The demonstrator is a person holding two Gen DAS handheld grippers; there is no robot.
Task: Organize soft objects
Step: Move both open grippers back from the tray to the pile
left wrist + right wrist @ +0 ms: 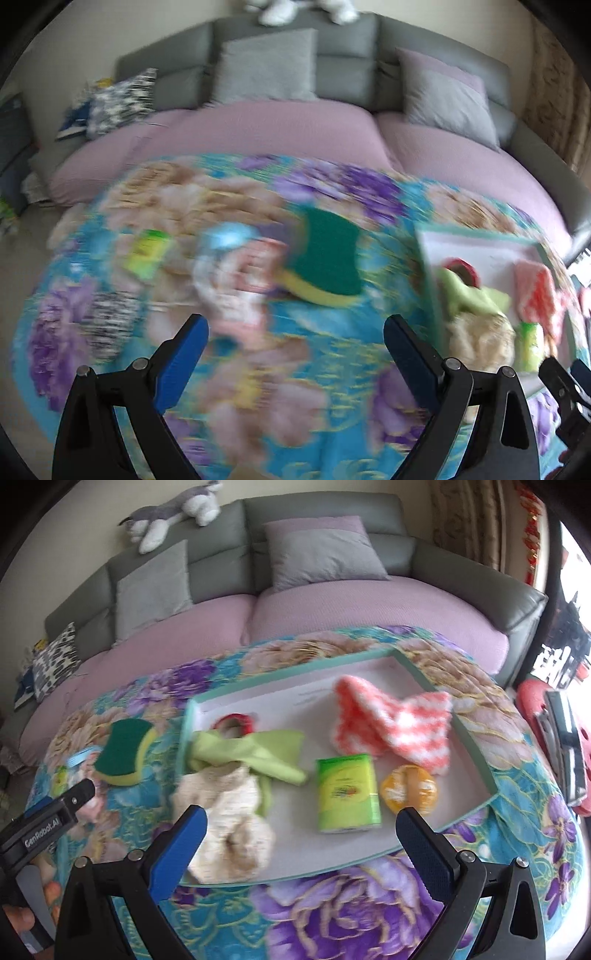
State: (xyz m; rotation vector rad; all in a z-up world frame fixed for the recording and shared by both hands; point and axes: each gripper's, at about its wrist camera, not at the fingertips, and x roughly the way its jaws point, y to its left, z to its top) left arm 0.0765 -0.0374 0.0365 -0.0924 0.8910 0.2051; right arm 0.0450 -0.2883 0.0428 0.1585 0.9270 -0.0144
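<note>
Jaws released, both grippers are hovering empty: the left gripper near a green sponge lying on the flowered bench, the right gripper over the tray. Cloths are lying inside it.

Left gripper body: from my right wrist camera I read "GenRobot.AI" in pale letters along its black side, at the left edge of view.
Green packet: I see a printed panel and small lines on its face, but they are too blurred for me to read.
Red hangings: at the far right by the curtain; the marks on them are too small for me to make out.
Left wrist camera: I find nothing I can read there, the view is blurred.
</note>
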